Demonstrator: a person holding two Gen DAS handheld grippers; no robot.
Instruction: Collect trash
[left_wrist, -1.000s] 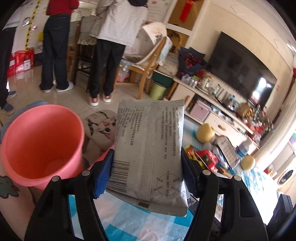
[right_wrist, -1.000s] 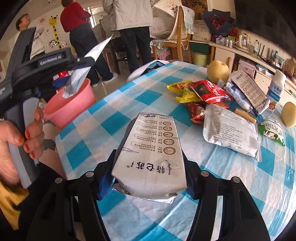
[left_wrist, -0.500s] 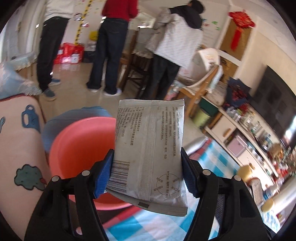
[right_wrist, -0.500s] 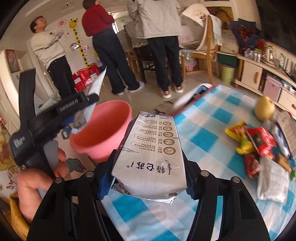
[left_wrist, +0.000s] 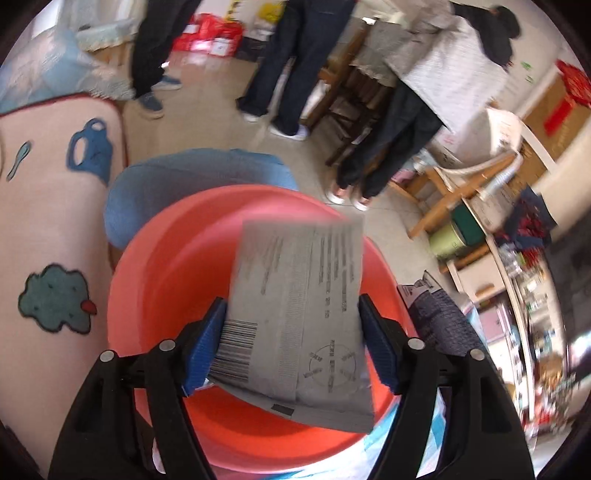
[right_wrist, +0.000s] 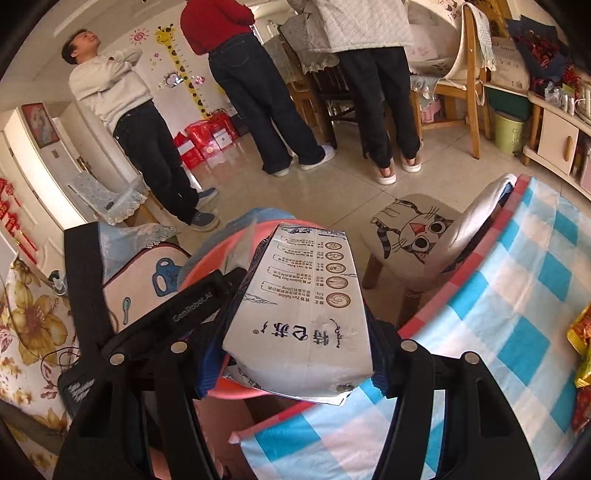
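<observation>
Grey packet over pink bin (L tool opening).

We see a grey printed packet, barcode at lower left, tilted over the pink bucket at frame centre; a white lettered pouch hangs at centre frame above that bucket's rim.

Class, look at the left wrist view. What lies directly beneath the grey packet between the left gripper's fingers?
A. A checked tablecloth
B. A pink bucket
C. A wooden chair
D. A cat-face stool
B: the grey packet hangs over the open mouth of the pink bucket, whose rim rings it on all sides between the left gripper fingers.
</observation>
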